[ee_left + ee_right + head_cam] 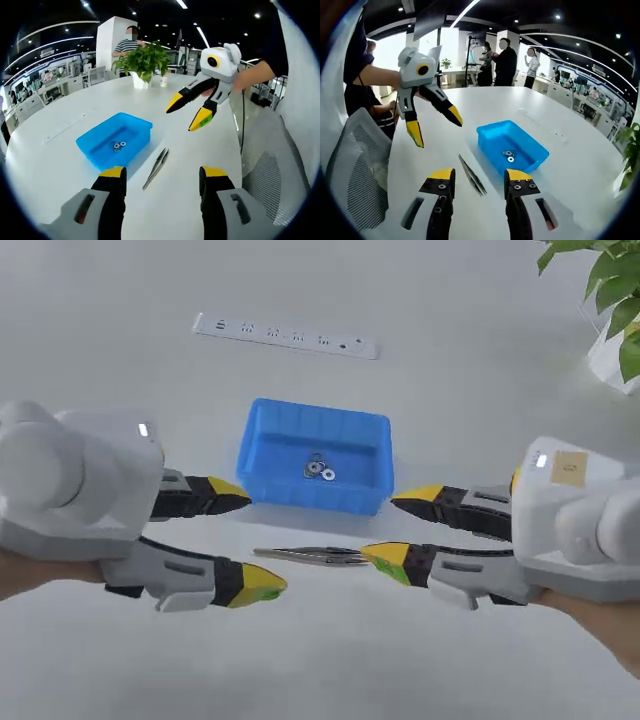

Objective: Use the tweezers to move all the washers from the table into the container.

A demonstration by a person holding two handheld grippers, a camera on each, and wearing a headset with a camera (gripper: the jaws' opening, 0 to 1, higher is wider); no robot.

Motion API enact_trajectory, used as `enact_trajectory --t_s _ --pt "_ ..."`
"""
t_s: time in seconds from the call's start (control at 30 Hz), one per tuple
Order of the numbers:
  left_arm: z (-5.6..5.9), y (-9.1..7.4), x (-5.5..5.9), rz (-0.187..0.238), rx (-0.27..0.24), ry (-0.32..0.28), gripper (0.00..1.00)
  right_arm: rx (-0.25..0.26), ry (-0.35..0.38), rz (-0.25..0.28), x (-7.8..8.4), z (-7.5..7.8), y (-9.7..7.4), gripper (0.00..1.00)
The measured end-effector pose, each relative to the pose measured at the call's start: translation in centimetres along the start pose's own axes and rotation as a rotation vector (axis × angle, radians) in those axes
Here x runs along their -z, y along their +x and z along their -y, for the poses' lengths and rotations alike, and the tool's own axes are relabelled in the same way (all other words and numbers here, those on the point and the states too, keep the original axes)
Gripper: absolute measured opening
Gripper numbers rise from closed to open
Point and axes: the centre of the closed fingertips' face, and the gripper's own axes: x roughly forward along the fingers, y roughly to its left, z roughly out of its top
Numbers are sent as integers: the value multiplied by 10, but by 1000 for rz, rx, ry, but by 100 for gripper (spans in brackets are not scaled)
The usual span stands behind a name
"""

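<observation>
A blue container sits mid-table with a few washers inside; I also see the container and washers in the left gripper view, and the container and washers in the right gripper view. Metal tweezers lie flat on the table just in front of it, and the tweezers lie ahead of each gripper's jaws. My left gripper is open to the left of the tweezers. My right gripper is open to their right, empty.
A white power strip lies behind the container. A potted plant stands at the far right. A mesh chair is beside the table. People stand in the background of the gripper views.
</observation>
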Motion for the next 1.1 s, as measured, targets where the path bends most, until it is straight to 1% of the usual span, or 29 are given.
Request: enact_trajectory --t_s 0.03,0.07,0.1,0.13,0.2,0.23,0.33,0.37,0.43,0.47,0.57,0.67,0.73,0.8,0.87,0.93,0.97,1.03,1.1 --pt "-1 -2 0 -8 -18 10 66 19 -17 -6 0 3 -2 44" --pt "-7 -7 0 -21 -64 30 66 36 -17 -4 -1 5 -5 47" --pt "-10 -10 -1 -22 -90 24 67 65 27 17 -6 8 -9 50" --pt "-13 -14 -2 -14 -119 -17 68 80 44 35 -9 9 -11 54" --pt "-15 -19 -12 49 -148 -90 75 108 60 53 -12 12 -15 57" --pt "-16 -22 -16 67 -158 -94 76 114 74 56 -13 12 -17 59" --pt "-11 -28 -18 55 -164 -66 76 104 103 67 -15 8 -24 65" --pt "-8 -29 -19 53 -161 -52 77 99 101 69 -15 6 -25 67" --pt "-3 -31 -21 62 -149 -51 83 87 95 70 -16 1 -29 71" --pt "0 -31 -23 72 -145 -48 86 71 87 72 -16 -3 -31 72" --pt "10 -34 -25 72 -141 -23 99 62 82 65 -16 -7 -34 76" --pt "15 -39 -26 62 -148 6 100 62 76 66 -17 -8 -38 81" --pt "17 -43 -28 57 -161 18 100 64 75 82 -21 -8 -42 85" --pt "15 -49 -30 60 -186 38 100 77 67 92 -25 -7 -45 88" --pt "13 -54 -32 61 -206 45 100 82 53 98 -28 -6 -49 92" --pt "10 -58 -34 57 -227 57 100 87 24 97 -30 -7 -51 99" --pt "9 -62 -36 54 -243 65 100 87 0 86 -29 -8 -52 100" --pt "7 -66 -40 62 -267 76 100 79 -41 61 -27 -11 -53 100" --pt "7 -69 -43 68 -278 77 100 68 -74 30 -21 -17 -54 100"
